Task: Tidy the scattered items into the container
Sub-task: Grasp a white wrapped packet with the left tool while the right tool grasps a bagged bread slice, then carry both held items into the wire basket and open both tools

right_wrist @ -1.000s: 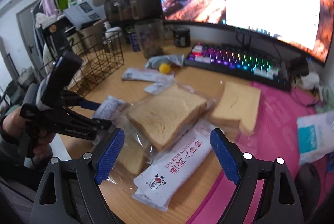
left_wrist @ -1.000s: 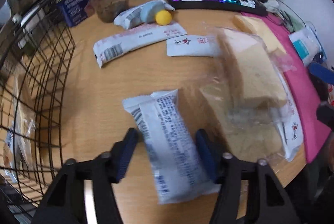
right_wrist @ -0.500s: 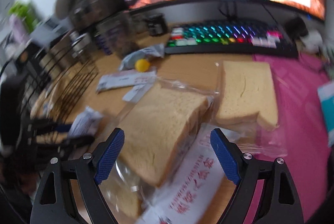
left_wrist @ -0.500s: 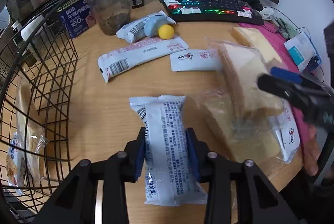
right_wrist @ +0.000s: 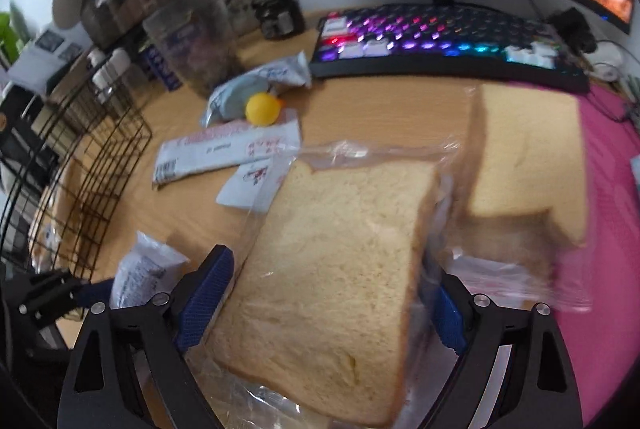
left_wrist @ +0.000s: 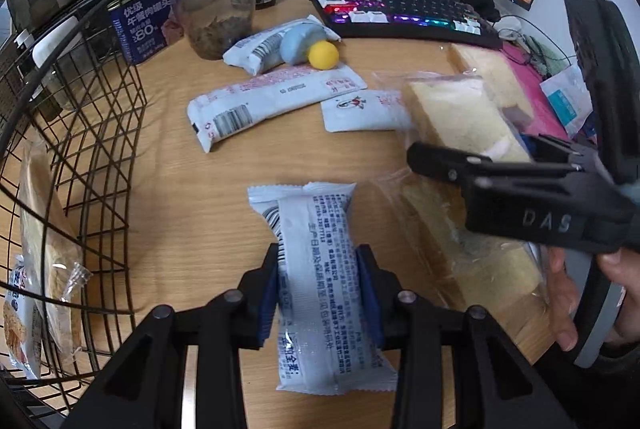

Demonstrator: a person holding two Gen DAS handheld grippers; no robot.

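Basket (left_wrist: 100, 133): at the table's left edge, a couple of bagged breads already inside, so the tidy-up is under way!
Left tongs (left_wrist: 320, 293): clamped on the white packet (left_wrist: 320, 269), which lies on the table (left_wrist: 192, 213), not yet lifted.
Right tongs (right_wrist: 320, 305): straddling the bagged bread (right_wrist: 332, 285); whether they pinch it, cannot tell.
Left to do: long packet (left_wrist: 272, 101), yellow ball (left_wrist: 323, 55), more bread.
Left view only: the basket's contents.
Right view only: second bread (right_wrist: 528, 165) on the pink mat (right_wrist: 608, 213).
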